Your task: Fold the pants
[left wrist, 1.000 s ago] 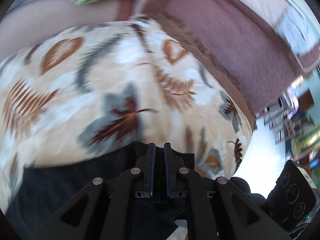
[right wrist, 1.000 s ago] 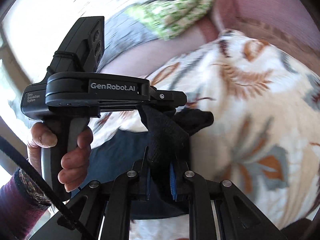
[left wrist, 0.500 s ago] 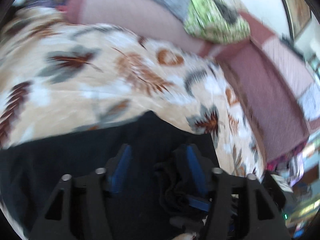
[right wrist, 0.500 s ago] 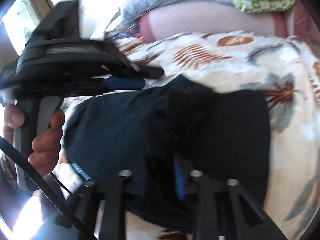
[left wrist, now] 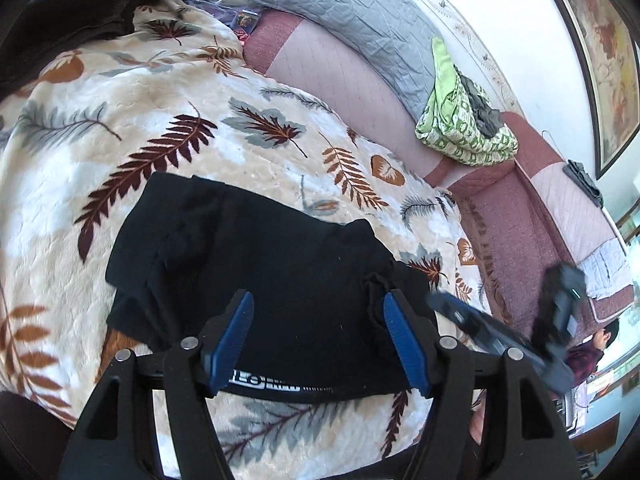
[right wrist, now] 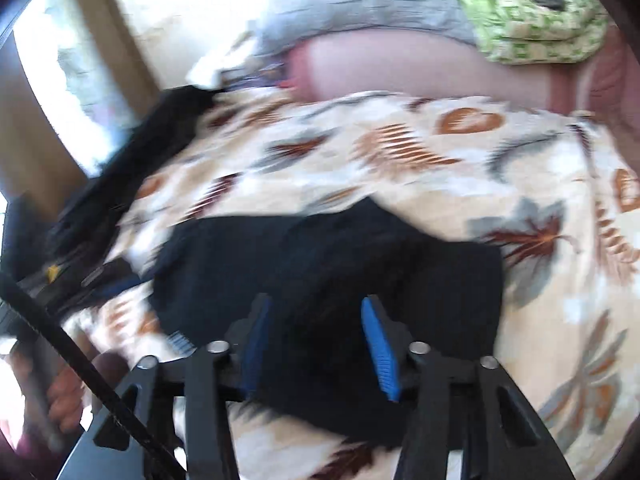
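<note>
Pants (left wrist: 256,280), black and folded into a compact block, lie flat on the leaf-print blanket (left wrist: 168,92) right below both of my grippers. My left gripper (left wrist: 318,336) has just been opening: its blue pads (left wrist: 230,336) stand well apart over the near edge of the cloth and press on nothing, though a bunched corner of the fabric rises just beside the right-hand pad. From the right wrist view, blurred as it is, I see my right gripper (right wrist: 316,344) with its jaws parted too, after widening a moment ago; dark cloth fills the gap between its pads (right wrist: 378,344), but I cannot see them pinching it. A white-lettered waistband (left wrist: 264,385) shows along the near edge of the fold. Further out, in the left wrist view, my right gripper appears as a blurred dark shape to the right of the pants. Beyond the blanket runs a pink sofa back (left wrist: 344,76), with a grey quilted cushion (left wrist: 352,12) against it and a green patterned cloth (left wrist: 460,124) heaped beside that. More dark clothing (left wrist: 76,12) lies at the far left corner of the blanket.
</note>
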The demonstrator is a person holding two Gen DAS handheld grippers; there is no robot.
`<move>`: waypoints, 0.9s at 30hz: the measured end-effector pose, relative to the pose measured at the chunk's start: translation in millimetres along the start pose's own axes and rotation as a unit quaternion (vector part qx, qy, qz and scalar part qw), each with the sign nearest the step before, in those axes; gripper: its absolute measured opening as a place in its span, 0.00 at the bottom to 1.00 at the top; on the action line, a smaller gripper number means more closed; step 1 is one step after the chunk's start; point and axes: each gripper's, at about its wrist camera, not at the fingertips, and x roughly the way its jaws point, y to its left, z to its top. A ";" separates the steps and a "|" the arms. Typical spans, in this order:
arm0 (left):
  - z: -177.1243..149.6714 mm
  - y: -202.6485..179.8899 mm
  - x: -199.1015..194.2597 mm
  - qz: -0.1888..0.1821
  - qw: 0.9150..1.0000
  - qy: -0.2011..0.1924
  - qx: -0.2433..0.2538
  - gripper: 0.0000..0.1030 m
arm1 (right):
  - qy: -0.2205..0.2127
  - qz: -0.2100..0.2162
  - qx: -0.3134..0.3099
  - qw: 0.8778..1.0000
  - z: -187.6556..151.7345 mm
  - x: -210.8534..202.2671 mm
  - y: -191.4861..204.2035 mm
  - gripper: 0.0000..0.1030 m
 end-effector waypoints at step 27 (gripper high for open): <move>-18.6 22.4 -21.7 -0.011 1.000 -0.021 -0.016 0.65 | 0.048 0.204 0.143 0.967 14.5 59.5 -0.9 0.32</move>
